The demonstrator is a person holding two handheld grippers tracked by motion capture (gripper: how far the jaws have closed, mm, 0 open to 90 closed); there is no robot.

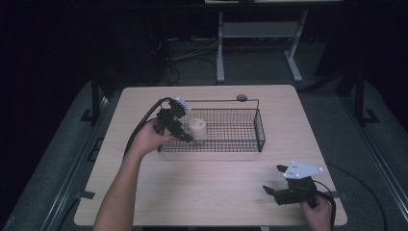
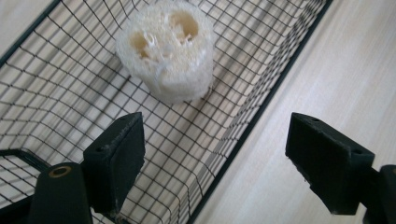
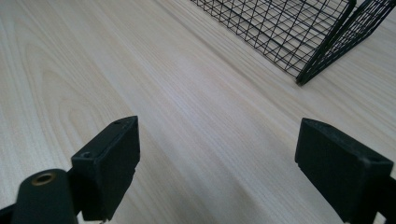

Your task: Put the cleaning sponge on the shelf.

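loofah piece (image 2: 166, 49) sitting upright in the wire basket (image 1: 260, 132), toward the table's left edge | left tool (image 1: 185, 136) hovering just before it, jaws gaping apart, straddling the basket's near wall | right tool (image 1: 274, 180) idling apart near the table's front-right corner, farther off

Tongs (image 3: 217, 158) held wide apart over the table (image 3: 140, 93).
A wire basket's (image 3: 289, 28) corner was seen well beyond them.
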